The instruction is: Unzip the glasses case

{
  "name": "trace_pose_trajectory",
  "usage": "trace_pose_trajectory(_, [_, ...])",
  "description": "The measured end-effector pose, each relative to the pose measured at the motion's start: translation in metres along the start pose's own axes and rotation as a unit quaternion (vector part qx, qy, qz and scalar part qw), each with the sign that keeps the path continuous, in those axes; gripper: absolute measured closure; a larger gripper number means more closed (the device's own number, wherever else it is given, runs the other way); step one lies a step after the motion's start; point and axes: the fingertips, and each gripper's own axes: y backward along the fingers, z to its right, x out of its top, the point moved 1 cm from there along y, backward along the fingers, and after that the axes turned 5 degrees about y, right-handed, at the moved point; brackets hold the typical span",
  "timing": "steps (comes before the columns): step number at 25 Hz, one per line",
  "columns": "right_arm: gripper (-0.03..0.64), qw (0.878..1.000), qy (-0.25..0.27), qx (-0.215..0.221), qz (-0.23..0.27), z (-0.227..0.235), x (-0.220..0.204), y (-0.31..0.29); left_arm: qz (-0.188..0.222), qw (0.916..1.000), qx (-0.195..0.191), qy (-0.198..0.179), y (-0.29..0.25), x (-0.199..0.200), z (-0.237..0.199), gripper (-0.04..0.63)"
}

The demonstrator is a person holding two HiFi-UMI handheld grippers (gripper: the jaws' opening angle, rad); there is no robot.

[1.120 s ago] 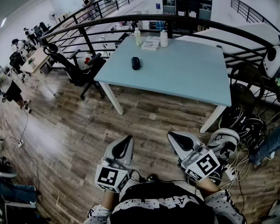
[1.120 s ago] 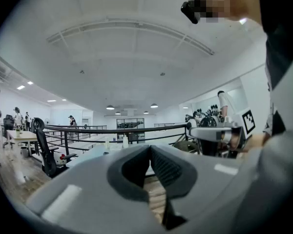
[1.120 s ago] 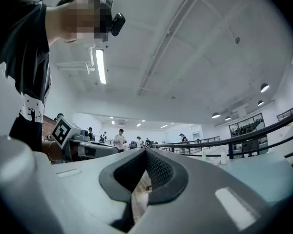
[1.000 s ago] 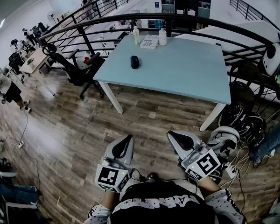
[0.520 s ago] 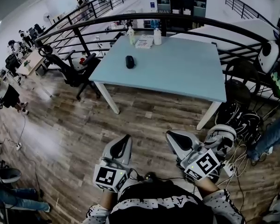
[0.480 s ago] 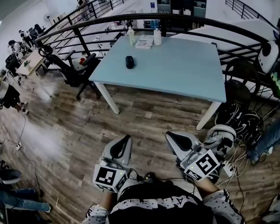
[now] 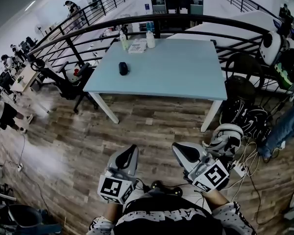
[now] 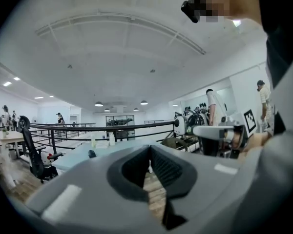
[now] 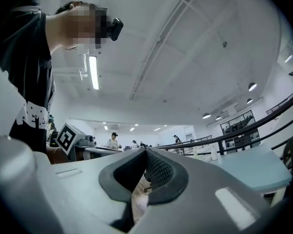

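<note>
The glasses case (image 7: 123, 68) lies on the table (image 7: 186, 75) with its long axis pointing away from the person, while the left gripper (image 7: 129, 154) and right gripper (image 7: 184, 151) hold their jaws together, empty.

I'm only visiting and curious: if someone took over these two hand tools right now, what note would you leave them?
Left gripper: shut, empty.
Right gripper: shut, empty.
Both are held low over the wooden floor, short of the table.
Glasses case: lying on the table near its left edge, untouched.
Done: nothing.
Left: walk up, steady the case, unzip it.
</note>
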Motion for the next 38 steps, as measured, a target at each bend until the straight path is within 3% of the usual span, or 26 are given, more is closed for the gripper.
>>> trace_pose_trajectory(12, [0.612,0.996,0.007,-0.087,-0.011,0.023,0.009,0.085,0.008,0.9967,-0.078,-0.021,-0.028,0.003,0.073,0.595])
trace_pose_trajectory(22, [0.612,0.994,0.006,-0.106,-0.017,0.026,0.006,0.109,0.014,0.9944,-0.104,-0.014,-0.039,0.002,0.096,0.595])
trace_pose_trajectory(29, [0.612,0.992,0.028,-0.119,-0.029,0.043,0.008,0.095,0.033,0.9922,-0.121,-0.002,-0.063,0.003,0.082,0.595])
trace_pose_trajectory(38, [0.612,0.993,0.029,-0.112,-0.038,0.063,-0.004,0.023,0.038,0.9925,-0.113,0.028,-0.093,0.005,0.012,0.595])
